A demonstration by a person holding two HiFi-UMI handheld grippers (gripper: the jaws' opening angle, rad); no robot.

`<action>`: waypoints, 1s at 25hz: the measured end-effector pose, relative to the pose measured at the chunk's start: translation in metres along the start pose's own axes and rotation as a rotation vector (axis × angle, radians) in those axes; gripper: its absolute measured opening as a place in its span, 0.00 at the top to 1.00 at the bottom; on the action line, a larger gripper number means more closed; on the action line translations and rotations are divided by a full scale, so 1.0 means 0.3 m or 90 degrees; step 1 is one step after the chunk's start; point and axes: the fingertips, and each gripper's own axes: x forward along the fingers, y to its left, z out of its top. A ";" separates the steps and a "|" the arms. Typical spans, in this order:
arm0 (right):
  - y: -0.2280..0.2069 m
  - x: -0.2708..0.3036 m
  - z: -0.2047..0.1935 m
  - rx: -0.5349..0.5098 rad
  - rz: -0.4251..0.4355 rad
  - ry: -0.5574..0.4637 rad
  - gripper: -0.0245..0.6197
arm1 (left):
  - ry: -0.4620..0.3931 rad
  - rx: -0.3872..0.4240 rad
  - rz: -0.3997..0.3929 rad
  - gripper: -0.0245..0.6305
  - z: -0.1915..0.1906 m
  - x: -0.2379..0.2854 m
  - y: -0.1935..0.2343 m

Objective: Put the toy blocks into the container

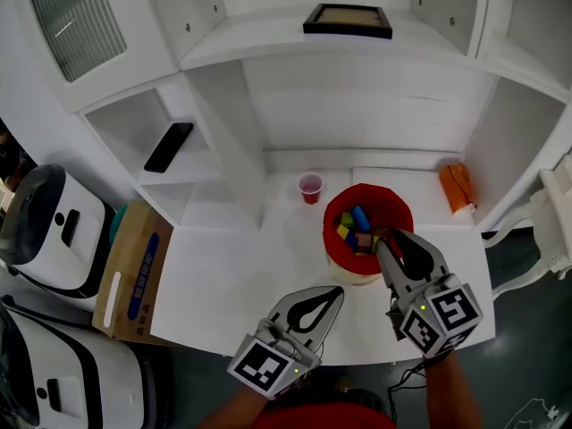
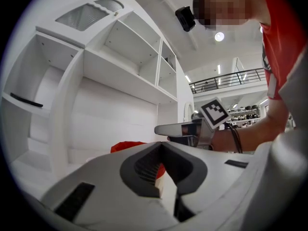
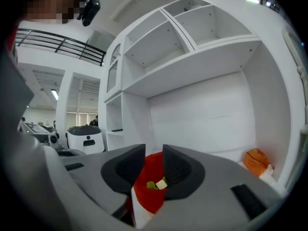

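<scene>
Red container (image 1: pixel 333 238) w/ blue, yellow, grn blocks (image 1: pixel 360 218).

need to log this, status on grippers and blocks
Left gripper shut, empty. Right gripper open, empty, at the container near rim. Blocks lie inside it. Red cup stands apart behind, not blocking.

head cam looks steeply down at desk (image 1: pixel 223 275); gripper cams level, close-in; all share red container (image 1: pixel 330 226).

We find left half of desk (image 1: pixel 223 284) free; container (image 1: pixel 344 259) near front edge, cup (image 1: pixel 310 188) behind it, orange item (image 1: pixel 458 188) at back-right corner obstruct.
</scene>
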 end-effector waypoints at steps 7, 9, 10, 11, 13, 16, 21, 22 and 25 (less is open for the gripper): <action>0.099 -0.185 -0.020 -0.072 0.005 -0.025 0.95 | -0.018 0.024 -0.025 0.94 0.022 0.019 -0.035; 0.128 -0.226 -0.037 -0.079 0.013 -0.028 0.95 | -0.009 0.026 -0.039 0.94 0.022 0.023 -0.068; 0.139 -0.245 -0.042 -0.076 0.017 -0.032 0.95 | -0.005 0.029 -0.048 0.94 0.021 0.025 -0.088; 0.149 -0.262 -0.045 -0.070 0.019 -0.036 0.95 | -0.002 0.036 -0.056 0.94 0.020 0.026 -0.109; 0.165 -0.293 -0.048 -0.059 0.022 -0.044 0.95 | -0.001 0.052 -0.070 0.94 0.017 0.026 -0.152; 0.186 -0.328 -0.053 -0.056 0.022 -0.050 0.95 | -0.001 0.064 -0.083 0.94 0.017 0.020 -0.201; 0.215 -0.370 -0.052 -0.055 0.023 -0.057 0.95 | -0.001 0.062 -0.090 0.94 0.021 0.007 -0.237; 0.220 -0.376 -0.052 -0.055 0.024 -0.058 0.95 | -0.002 0.060 -0.091 0.94 0.022 0.005 -0.240; 0.229 -0.390 -0.055 -0.046 0.028 -0.058 0.95 | -0.003 0.061 -0.094 0.94 0.023 -0.002 -0.253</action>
